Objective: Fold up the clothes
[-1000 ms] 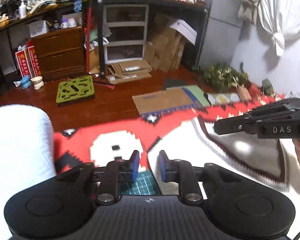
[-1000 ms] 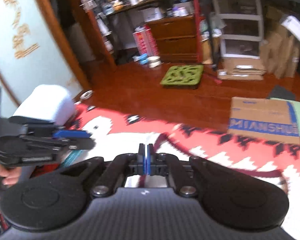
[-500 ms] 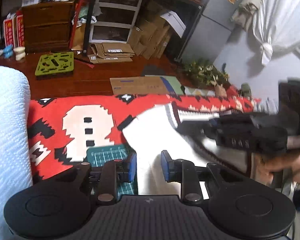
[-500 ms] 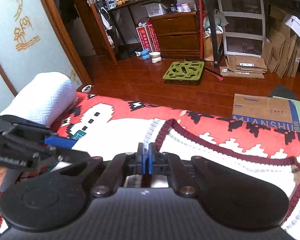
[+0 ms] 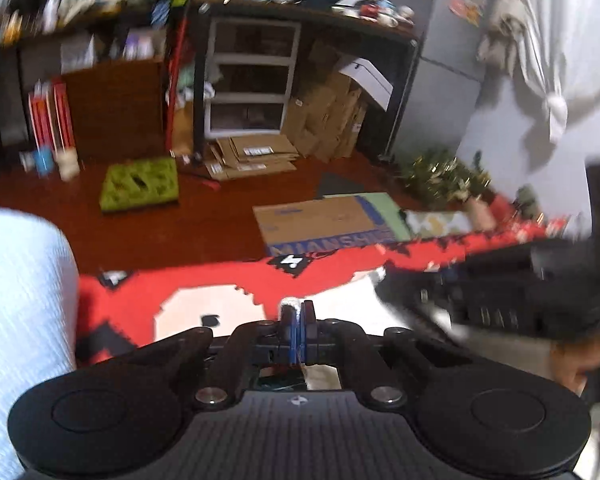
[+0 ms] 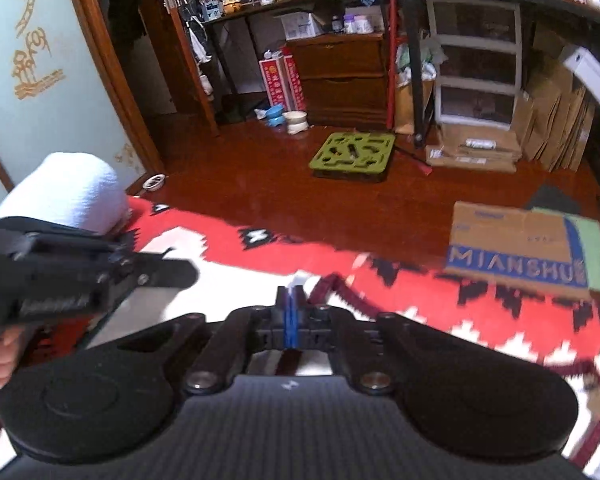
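Note:
A white garment with a dark red trim [image 6: 332, 286] lies on a red patterned blanket [image 6: 440, 304]. My left gripper [image 5: 298, 312] is shut, with a bit of white cloth [image 5: 290, 303] showing at its tips. My right gripper [image 6: 290, 294] is shut on the white garment's edge near the trim. The right gripper shows blurred at the right of the left wrist view [image 5: 500, 292]. The left gripper shows at the left of the right wrist view [image 6: 172, 274]. Both hold the garment close together above the blanket.
A white towel roll [image 5: 16, 320] stands at the blanket's left end, also in the right wrist view [image 6: 68, 188]. Beyond the blanket are a wooden floor, a flat cardboard box [image 6: 520, 248], a green tray [image 6: 352, 152], drawers and shelves.
My left gripper was open over the blanket and has shut on the white garment's edge. Both grippers have lifted and tilted up, coming close together. The right gripper stayed shut.

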`<state>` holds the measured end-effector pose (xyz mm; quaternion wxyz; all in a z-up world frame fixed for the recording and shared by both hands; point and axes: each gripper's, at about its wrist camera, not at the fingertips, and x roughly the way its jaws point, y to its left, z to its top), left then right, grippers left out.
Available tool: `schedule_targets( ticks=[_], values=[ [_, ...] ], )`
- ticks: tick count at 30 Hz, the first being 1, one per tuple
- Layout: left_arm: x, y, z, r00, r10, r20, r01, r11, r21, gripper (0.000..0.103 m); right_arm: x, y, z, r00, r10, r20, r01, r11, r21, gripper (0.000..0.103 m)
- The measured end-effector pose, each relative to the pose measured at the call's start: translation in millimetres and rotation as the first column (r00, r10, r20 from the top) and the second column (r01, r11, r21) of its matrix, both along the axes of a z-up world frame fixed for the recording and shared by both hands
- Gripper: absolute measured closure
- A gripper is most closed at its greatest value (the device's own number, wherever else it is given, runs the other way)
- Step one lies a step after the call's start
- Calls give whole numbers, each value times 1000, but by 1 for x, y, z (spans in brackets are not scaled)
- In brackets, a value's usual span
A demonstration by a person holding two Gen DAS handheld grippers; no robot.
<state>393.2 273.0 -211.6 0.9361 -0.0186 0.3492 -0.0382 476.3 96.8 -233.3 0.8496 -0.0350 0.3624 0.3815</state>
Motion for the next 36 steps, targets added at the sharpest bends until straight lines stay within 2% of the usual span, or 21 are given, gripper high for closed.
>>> schedule_targets(
  ticks=[2,7,10,15,16,18,19,21,23,29,32,36],
  values=[
    [2,-3,-3,1000,1,-2,-1,999,35,100,8,1,1,1000,-22,-22,23,1000,16,103],
    [5,-3,2,1000,12,-9,-12,999,31,98,23,-18,7,988,-116,-103,124,989,81,101],
    [1,-5,9,1000,-1,6,0,999,46,97,26,-46,17,981,-140,-132,158,979,132,101],
    [2,-2,15,999,-29,-12,30,999,39,94,12,-111,39,982,-154,-113,169,976,137,99],
    [3,0,15,999,-42,-29,42,999,28,89,7,-128,43,980,-165,-111,179,974,141,97],
    [4,3,14,995,-69,-71,69,998,4,61,-1,-161,50,977,-185,-108,200,969,147,96],
    [4,6,14,993,-77,-87,77,997,1,38,-5,-178,53,975,-195,-107,209,966,151,96],
    [2,10,16,989,-89,-116,90,996,1,39,-13,-207,57,971,-219,-96,231,963,140,96],
    [-2,19,21,987,-96,-130,92,995,-38,39,-20,-232,58,964,-253,-79,261,959,110,96],
    [-15,23,50,996,-62,-64,52,989,-140,41,-22,-284,49,936,-348,-49,350,936,44,96],
    [-4,-4,59,995,-91,-39,82,977,-197,44,-16,-295,41,923,-383,-43,384,923,29,96],
    [25,-64,56,983,-180,-36,165,951,-263,44,-4,-299,29,915,-400,-59,401,916,3,92]
  ],
)
